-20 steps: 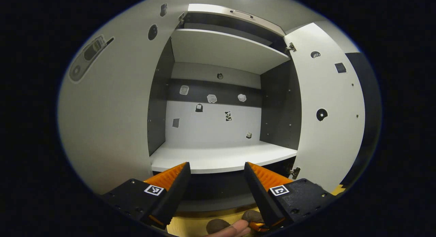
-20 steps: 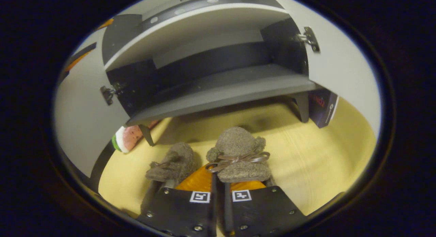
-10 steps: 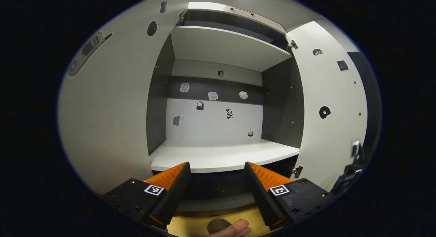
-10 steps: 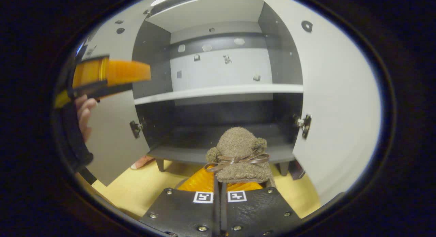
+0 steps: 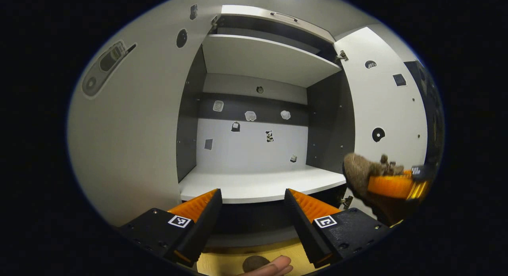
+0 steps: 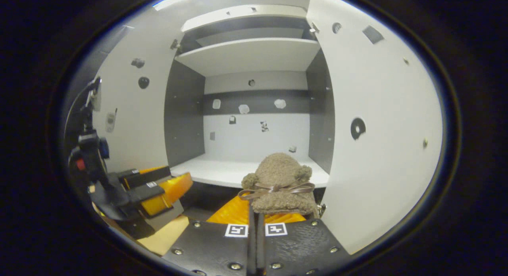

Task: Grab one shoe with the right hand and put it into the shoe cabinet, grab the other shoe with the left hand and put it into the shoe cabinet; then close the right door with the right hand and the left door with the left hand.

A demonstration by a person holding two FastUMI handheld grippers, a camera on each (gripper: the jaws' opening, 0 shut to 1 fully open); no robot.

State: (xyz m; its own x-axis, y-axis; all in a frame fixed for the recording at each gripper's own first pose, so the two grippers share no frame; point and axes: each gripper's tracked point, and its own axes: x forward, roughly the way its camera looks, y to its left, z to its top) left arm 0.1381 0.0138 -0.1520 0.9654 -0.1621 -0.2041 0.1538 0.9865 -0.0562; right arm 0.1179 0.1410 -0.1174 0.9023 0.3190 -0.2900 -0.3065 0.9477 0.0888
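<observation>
Left gripper view: my left gripper [image 5: 251, 218] has fingers spread wide, nothing between them, aimed at the open shoe cabinet [image 5: 254, 62]; white middle shelf [image 5: 258, 183] bare; second shoe [image 5: 254, 263] low on the yellow floor [image 5: 222, 264] beside a fingertip [image 5: 274, 265]. Right gripper view: my right gripper [image 6: 256, 224] fingers are clamped narrow on the fuzzy brown shoe [image 6: 278, 184], held in front of that shelf [image 6: 222, 172]; both doors open.
</observation>
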